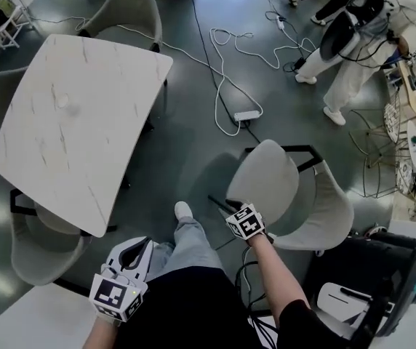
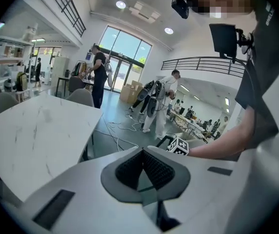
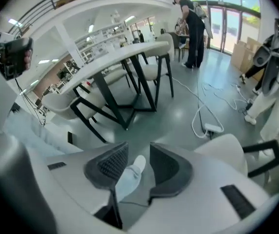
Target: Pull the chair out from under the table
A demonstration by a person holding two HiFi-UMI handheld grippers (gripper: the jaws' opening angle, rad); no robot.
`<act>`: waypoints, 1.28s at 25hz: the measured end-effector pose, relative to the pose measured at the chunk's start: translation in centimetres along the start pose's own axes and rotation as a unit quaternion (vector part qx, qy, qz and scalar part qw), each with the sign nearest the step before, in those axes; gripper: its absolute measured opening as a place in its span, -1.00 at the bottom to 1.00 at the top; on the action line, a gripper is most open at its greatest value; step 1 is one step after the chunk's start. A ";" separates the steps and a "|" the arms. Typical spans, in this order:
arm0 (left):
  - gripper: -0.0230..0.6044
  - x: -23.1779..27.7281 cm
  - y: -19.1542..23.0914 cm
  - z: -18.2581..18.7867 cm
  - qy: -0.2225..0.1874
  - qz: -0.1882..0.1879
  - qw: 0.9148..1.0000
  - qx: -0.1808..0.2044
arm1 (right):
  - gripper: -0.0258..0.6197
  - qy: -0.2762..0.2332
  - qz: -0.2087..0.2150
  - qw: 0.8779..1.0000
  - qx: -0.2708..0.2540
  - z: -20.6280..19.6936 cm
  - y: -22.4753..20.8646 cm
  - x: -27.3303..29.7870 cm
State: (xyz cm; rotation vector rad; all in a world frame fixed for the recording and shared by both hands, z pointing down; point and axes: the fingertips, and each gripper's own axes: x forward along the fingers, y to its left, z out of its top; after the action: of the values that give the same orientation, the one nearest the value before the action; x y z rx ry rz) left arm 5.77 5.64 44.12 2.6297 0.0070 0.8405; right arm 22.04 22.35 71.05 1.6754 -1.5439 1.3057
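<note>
Left tool (image 2: 142,152) closed, right tool (image 3: 139,147) apart

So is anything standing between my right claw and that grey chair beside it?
Nothing visible does. The right claw hangs open close beside the grey chair, at its backrest edge; the person's leg lies to its left, not between them.

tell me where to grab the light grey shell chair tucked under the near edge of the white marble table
On the light grey shell chair, grip the curved backrest's top rim, coming from above on the person's side. Its seat sits mostly under the white marble table, so only that thin backrest edge is exposed, probably slim enough for jaws.
</note>
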 end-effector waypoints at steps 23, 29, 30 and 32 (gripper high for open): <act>-0.91 -25.7 7.5 -1.5 -0.221 0.283 0.932 -0.051 | -0.81 -0.275 0.238 0.886 -0.290 29.3 38.2 -12.6; -0.91 -33.3 6.5 -2.0 -0.256 0.348 0.898 -0.077 | -0.81 -0.306 0.318 0.836 -0.327 30.9 47.9 -18.7; -0.91 -34.2 6.4 -2.2 -0.266 0.355 0.892 -0.085 | -0.81 -0.310 0.330 0.828 -0.331 30.8 49.2 -19.7; -0.91 -35.9 6.1 -2.2 -0.282 0.372 0.879 -0.094 | -0.81 -0.319 0.352 0.811 -0.341 30.8 51.5 -21.6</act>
State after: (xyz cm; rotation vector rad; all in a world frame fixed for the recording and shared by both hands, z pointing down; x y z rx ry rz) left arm -25.60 -3.49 27.91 2.5658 -1.2326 0.2002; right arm -15.00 -5.80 27.53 1.1055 -2.7846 0.2672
